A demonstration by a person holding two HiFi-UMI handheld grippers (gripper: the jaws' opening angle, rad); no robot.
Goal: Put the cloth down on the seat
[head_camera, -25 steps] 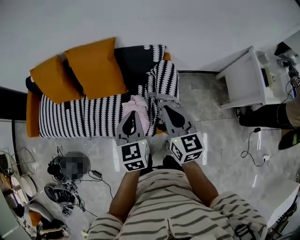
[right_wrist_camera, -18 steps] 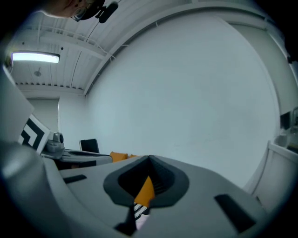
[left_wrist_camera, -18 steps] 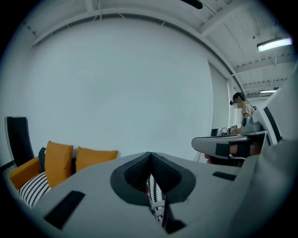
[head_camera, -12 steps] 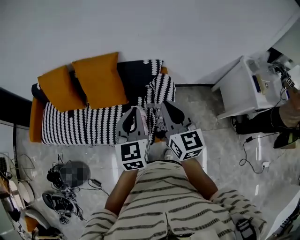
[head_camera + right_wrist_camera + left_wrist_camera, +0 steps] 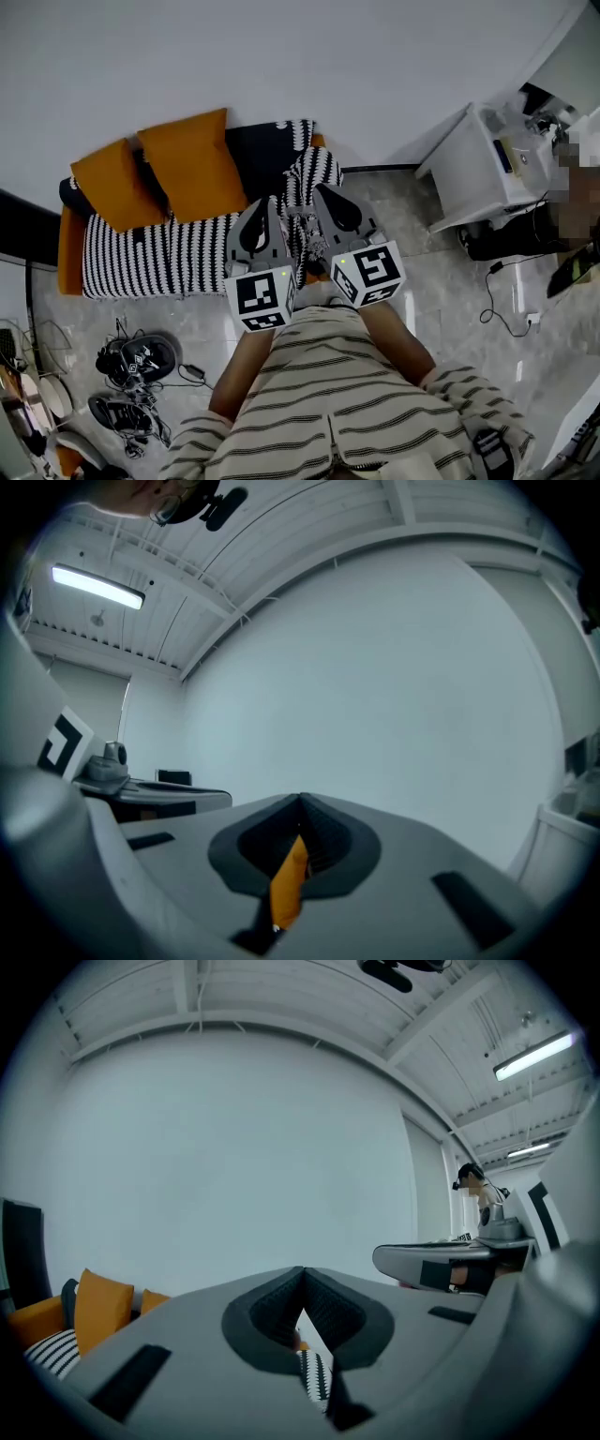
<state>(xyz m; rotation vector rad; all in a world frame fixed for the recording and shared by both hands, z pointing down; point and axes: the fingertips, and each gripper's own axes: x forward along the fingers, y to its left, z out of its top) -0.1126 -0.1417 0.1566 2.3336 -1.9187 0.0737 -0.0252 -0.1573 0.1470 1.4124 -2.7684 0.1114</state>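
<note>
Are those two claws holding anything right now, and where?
Nothing is held: the left gripper and the right gripper are both shut and empty.

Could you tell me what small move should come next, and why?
Probably draw both grippers back: the left gripper and right gripper are each shut on nothing over the striped seat, and no cloth shows in either, so the placing looks finished.

**Striped shirt, grey grippers, marker cubes**

The person wears a pale shirt [image 5: 347, 403] with thin dark stripes running across it, and the sleeves are striped the same way. The left gripper [image 5: 268, 202] and the right gripper [image 5: 321, 190] have smooth grey tapering jaws, each with a dark teardrop inset. Behind each gripper's jaws sits a white cube [image 5: 261, 298] with black square markers and a small green light at its top edge. The pads [image 5: 274, 1312] are black and ribbed.
</note>
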